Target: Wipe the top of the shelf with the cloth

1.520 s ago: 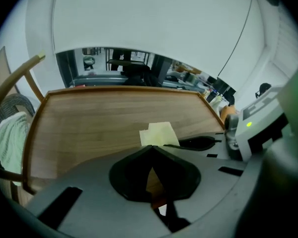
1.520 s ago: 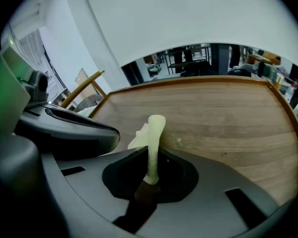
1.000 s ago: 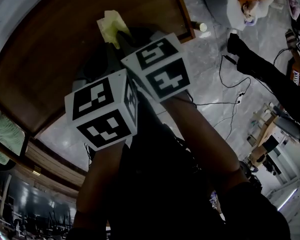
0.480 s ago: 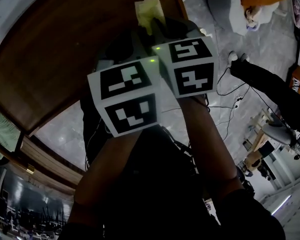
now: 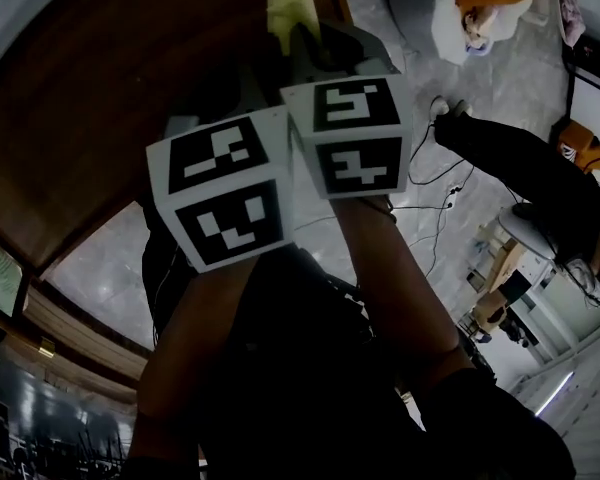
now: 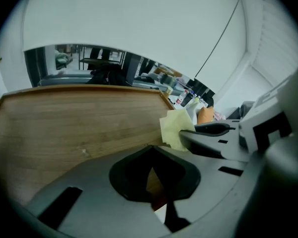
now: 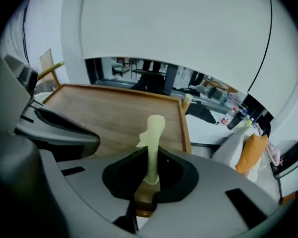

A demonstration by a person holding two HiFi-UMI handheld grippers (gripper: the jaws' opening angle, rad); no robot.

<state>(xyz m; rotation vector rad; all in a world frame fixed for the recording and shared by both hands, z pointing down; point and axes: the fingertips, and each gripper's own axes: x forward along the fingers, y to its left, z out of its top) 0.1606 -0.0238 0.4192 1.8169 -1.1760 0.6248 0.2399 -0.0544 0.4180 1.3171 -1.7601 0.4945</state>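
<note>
**A:** What is the right claw (image 7: 148, 158) doing?

**B:** Its jaws are pinched tight on the cloth (image 7: 152, 133), a pale yellow one. The fold is caught low between the jaws. The free end stands up past the tips, which leaves loose fabric ahead of the claw to drag over wood.

**A:** And the left claw (image 6: 152, 151)?

**B:** Its jaws are together with nothing between them. Only brown wood shows through the gap. It sits just beside the right one, and I'd guess it is idle, since one claw is enough for a light cloth.

**A:** Where is the cloth relative to the shelf?

**B:** It is over the shelf top (image 7: 116, 114), near the rim (image 7: 185, 125) on the right. In the head view it sticks out beyond the two marker cubes (image 5: 225, 198), above the brown board. I cannot tell whether the fabric touches the wood. The upright end suggests it is held above the board and not pressed flat.

**A:** How far along is the wiping?

**B:** The board shows no trail, so I can't judge how much has been wiped. Most of the surface lies left of the cloth and ahead of it.

**A:** What does the next move need?

**B:** Probably tipping the claw down so the cloth lies flat on the wood. Sweeping left from there, away from the rim, should keep the fabric from snagging on the lip.
</note>
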